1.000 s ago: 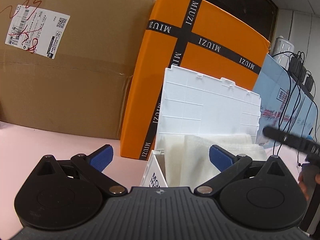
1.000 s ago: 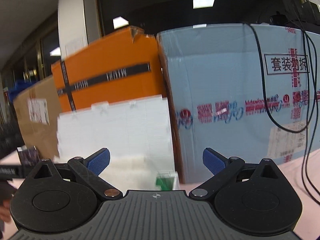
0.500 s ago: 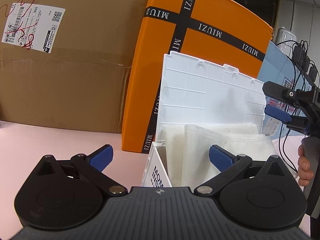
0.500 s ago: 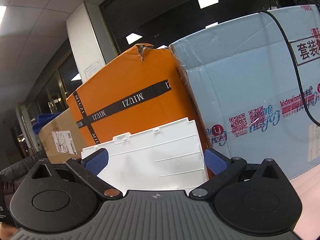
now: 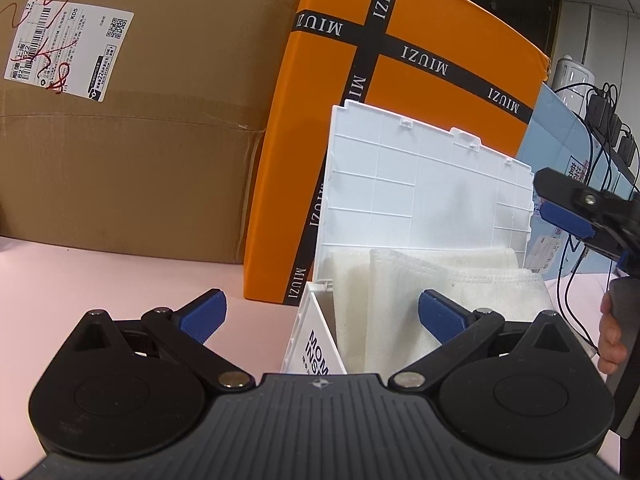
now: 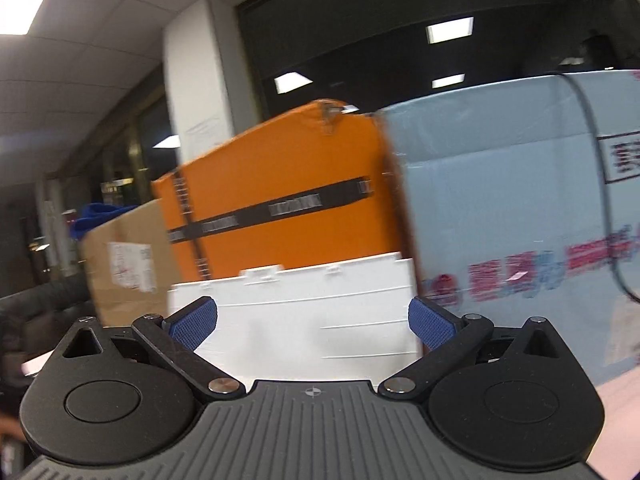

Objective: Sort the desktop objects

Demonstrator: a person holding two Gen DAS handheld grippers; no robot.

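A pink desk backs onto brown carton, orange box and blue box; the white bin, holding folded cloths, sits directly ahead of the left gripper; the right gripper hovers above; both gape wide, empty.

Ahead of me a brown cardboard box with a white shipping label scrawled in red stands on the pink desk. Just beside it leans an orange MIUZI box with black bands, then a pale blue carton. Black cables hang over that carton.
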